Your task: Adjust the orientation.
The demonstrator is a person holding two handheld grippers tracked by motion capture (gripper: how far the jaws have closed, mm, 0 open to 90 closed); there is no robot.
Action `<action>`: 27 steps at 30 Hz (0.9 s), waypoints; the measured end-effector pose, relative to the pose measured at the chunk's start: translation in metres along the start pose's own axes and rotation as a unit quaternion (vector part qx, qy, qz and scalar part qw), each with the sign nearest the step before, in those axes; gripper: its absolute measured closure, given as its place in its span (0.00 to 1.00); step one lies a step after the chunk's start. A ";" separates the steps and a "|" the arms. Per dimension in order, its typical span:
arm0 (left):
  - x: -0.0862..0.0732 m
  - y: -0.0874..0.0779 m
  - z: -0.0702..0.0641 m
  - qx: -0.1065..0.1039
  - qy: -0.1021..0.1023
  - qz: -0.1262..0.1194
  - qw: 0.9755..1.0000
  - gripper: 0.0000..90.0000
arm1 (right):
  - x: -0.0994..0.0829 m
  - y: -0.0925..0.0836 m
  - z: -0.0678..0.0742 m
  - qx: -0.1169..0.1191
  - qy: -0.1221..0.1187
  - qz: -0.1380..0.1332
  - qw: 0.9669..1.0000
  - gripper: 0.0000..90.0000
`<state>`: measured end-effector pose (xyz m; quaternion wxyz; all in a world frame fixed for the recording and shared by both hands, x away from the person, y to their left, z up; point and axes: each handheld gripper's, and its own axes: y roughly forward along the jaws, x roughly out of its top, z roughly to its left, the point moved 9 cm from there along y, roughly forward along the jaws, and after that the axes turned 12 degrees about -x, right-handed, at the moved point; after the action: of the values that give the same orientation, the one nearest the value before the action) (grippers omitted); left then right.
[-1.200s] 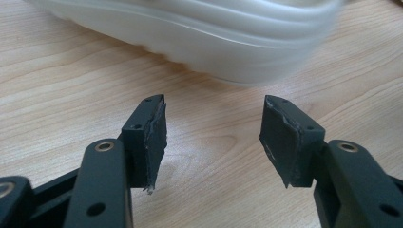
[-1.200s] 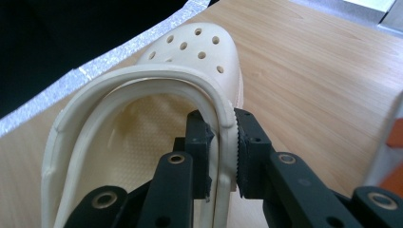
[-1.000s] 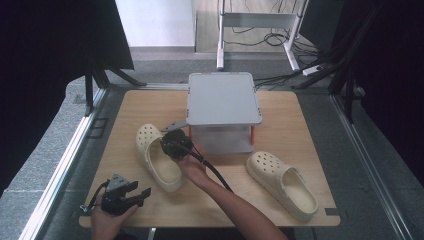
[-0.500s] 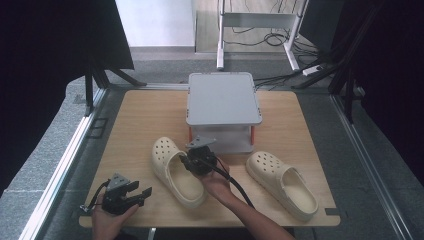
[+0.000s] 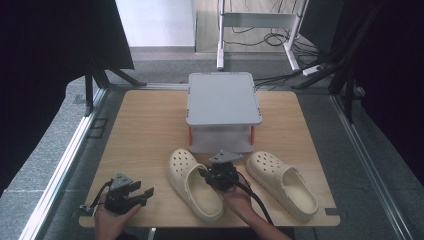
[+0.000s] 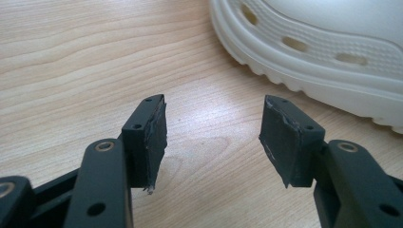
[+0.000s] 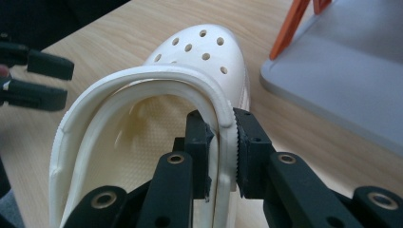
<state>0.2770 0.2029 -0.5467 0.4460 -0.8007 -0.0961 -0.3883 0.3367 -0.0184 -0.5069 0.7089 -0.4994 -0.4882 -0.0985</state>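
**Foam clog pinched at its side wall, room to spare ahead**

Nearest you, your left gripper [image 5: 131,194] hovers low over the table's [image 5: 145,125] front-left corner, jaws spread with nothing between them. Your right gripper [image 7: 221,142] pinches the side wall of the left clog [image 5: 194,183], one pad inside, one outside. Judge the clog light, soft foam: the rim will flex, so grip the thick wall near the heel strap, not the perforated toe. It lies just beside the right clog [image 5: 282,182], apart from it. Beyond them the grey stand [image 5: 223,97] sits close to both toes; open wood lies to the left, and the front edge is near.
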 end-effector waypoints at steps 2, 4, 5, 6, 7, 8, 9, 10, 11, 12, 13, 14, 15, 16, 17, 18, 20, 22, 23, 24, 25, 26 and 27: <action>0.000 0.001 0.000 0.000 -0.001 0.001 1.000 0.47 | -0.005 -0.003 -0.003 0.001 0.002 0.000 1.000 0.87; 0.000 0.001 -0.001 -0.001 0.000 0.001 1.000 0.47 | -0.009 -0.006 -0.005 0.000 0.004 0.001 1.000 0.86; 0.000 0.002 -0.001 0.001 0.001 0.002 1.000 0.47 | -0.010 -0.007 -0.006 -0.002 0.004 0.001 1.000 0.86; 0.000 0.002 0.000 0.001 0.000 0.002 1.000 0.47 | -0.012 -0.008 -0.007 -0.004 0.005 0.001 1.000 0.86; 0.000 0.002 -0.001 0.001 0.001 0.003 1.000 0.47 | -0.014 -0.010 -0.007 -0.004 0.006 0.001 1.000 0.86; 0.000 0.003 -0.001 0.001 0.001 0.004 1.000 0.47 | -0.015 -0.011 -0.008 -0.006 0.005 0.000 1.000 0.86; 0.000 0.003 -0.001 0.001 0.001 0.004 1.000 0.47 | -0.016 -0.012 -0.009 -0.008 0.006 -0.001 1.000 0.86; 0.000 0.004 -0.001 0.000 0.001 0.003 1.000 0.47 | -0.017 -0.013 -0.011 -0.009 0.008 -0.001 1.000 0.86; 0.000 0.004 -0.001 0.000 0.001 0.004 1.000 0.47 | -0.018 -0.014 -0.014 -0.010 0.011 -0.002 1.000 0.86; 0.000 0.004 -0.001 0.000 0.001 0.004 1.000 0.47 | -0.018 -0.015 -0.015 -0.011 0.014 -0.002 1.000 0.86; 0.000 0.004 -0.002 0.000 0.001 0.004 1.000 0.47 | -0.019 -0.016 -0.017 -0.013 0.014 -0.002 1.000 0.86; 0.000 0.004 -0.002 0.001 0.001 0.006 1.000 0.47 | -0.019 -0.017 -0.019 -0.015 0.015 -0.003 1.000 0.86; 0.000 0.004 -0.002 0.001 0.001 0.006 1.000 0.47 | -0.021 -0.019 -0.021 -0.018 0.016 -0.003 1.000 0.86; 0.000 0.005 -0.002 0.000 0.002 0.005 1.000 0.47 | -0.021 -0.019 -0.022 -0.020 0.015 -0.003 1.000 0.86; 0.000 0.005 -0.002 0.000 0.001 0.005 1.000 0.47 | -0.023 -0.021 -0.024 -0.021 0.017 -0.002 1.000 0.86; 0.000 0.005 -0.002 0.001 0.002 0.005 1.000 0.47 | -0.024 -0.021 -0.026 -0.023 0.019 -0.001 1.000 0.86; 0.000 0.006 -0.002 0.001 0.001 0.007 1.000 0.47 | -0.027 -0.023 -0.030 -0.027 0.022 0.001 0.999 0.86; 0.000 0.007 -0.003 -0.001 0.002 0.008 1.000 0.47 | -0.029 -0.024 -0.033 -0.029 0.026 0.001 0.999 0.86; 0.000 0.007 -0.003 -0.001 0.003 0.008 1.000 0.47 | -0.031 -0.024 -0.034 -0.028 0.029 0.002 0.999 0.86; 0.000 0.007 -0.004 -0.001 0.003 0.009 1.000 0.47 | -0.031 -0.025 -0.035 -0.028 0.029 0.002 0.999 0.86; 0.000 0.007 -0.004 -0.001 0.003 0.009 1.000 0.47 | -0.032 -0.026 -0.035 -0.028 0.029 0.001 0.999 0.86; 0.000 0.007 -0.004 -0.001 0.003 0.009 1.000 0.47 | -0.032 -0.026 -0.036 -0.028 0.028 0.000 0.999 0.86; 0.000 0.008 -0.004 -0.001 0.003 0.009 1.000 0.47 | -0.032 -0.026 -0.038 -0.026 0.027 -0.002 0.999 0.86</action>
<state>0.2786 0.1950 -0.5504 0.4486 -0.8008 -0.0869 -0.3872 0.3264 -0.0723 -0.5170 0.7083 -0.5143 -0.4670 -0.1259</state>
